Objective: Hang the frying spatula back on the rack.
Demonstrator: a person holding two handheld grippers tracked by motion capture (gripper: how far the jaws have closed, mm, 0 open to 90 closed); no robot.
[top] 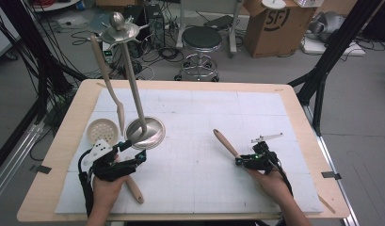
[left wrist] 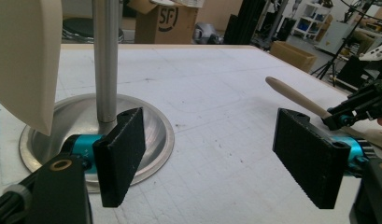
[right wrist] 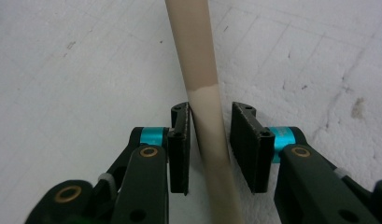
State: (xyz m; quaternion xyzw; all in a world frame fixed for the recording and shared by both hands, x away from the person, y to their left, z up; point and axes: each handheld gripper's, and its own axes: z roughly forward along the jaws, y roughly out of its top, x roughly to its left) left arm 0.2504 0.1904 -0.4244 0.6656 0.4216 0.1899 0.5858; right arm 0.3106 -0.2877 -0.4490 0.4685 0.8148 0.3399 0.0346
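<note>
Lying across the white mat on the worktop, the beige utensil handle runs on a slant, its rounded free end pointing up and toward the metal stand and its near end reaching back into the right claw. That puts the handle to the right of the stand's round base, well apart from it, with bare mat between the two. In the right gripper view the handle passes straight up between the two black pads, long axis in line with the claw; the left pad sits against its side while a thin gap shows on the other side, so whether the grip is firm I cannot tell (the jaws are partway in, not wide).

The left claw stands wide open with nothing between its pads, just in front of the stand's base. In the left gripper view one pad overlaps the base rim beside the upright pole.

A cream spatula hangs from the stand's top, blade down, and a perforated round dish lies just left of the base.
</note>
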